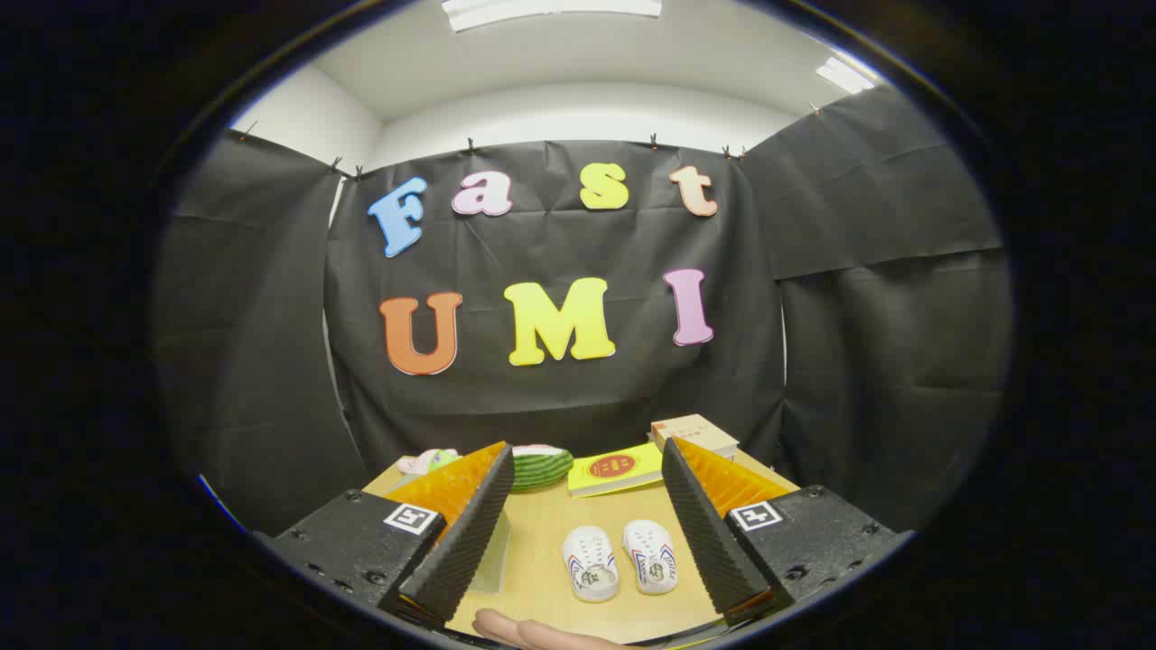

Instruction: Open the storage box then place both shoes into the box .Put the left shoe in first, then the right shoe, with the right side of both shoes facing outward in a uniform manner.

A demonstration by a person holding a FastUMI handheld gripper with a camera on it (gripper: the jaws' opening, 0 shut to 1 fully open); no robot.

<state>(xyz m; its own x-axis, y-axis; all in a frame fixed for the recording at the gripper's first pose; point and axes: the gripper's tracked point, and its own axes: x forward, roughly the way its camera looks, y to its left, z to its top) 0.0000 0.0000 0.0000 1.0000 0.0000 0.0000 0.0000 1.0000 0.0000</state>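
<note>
Two small white shoes with blue and red stripes lie side by side on the wooden table (542, 542), toes pointing away from me. One shoe (590, 561) is on the left and the other (650, 555) on the right. Both lie low between the fingers of my gripper (587, 451), which is open, holds nothing and hovers above the table. A translucent box (494, 552) stands by the left finger, which hides most of it.
At the far side of the table lie a watermelon-slice toy (540, 467), a yellow book (616, 469), a brown-topped box (694, 434) and a small pale toy (426, 461). A person's hand (533, 634) rests at the table's near edge.
</note>
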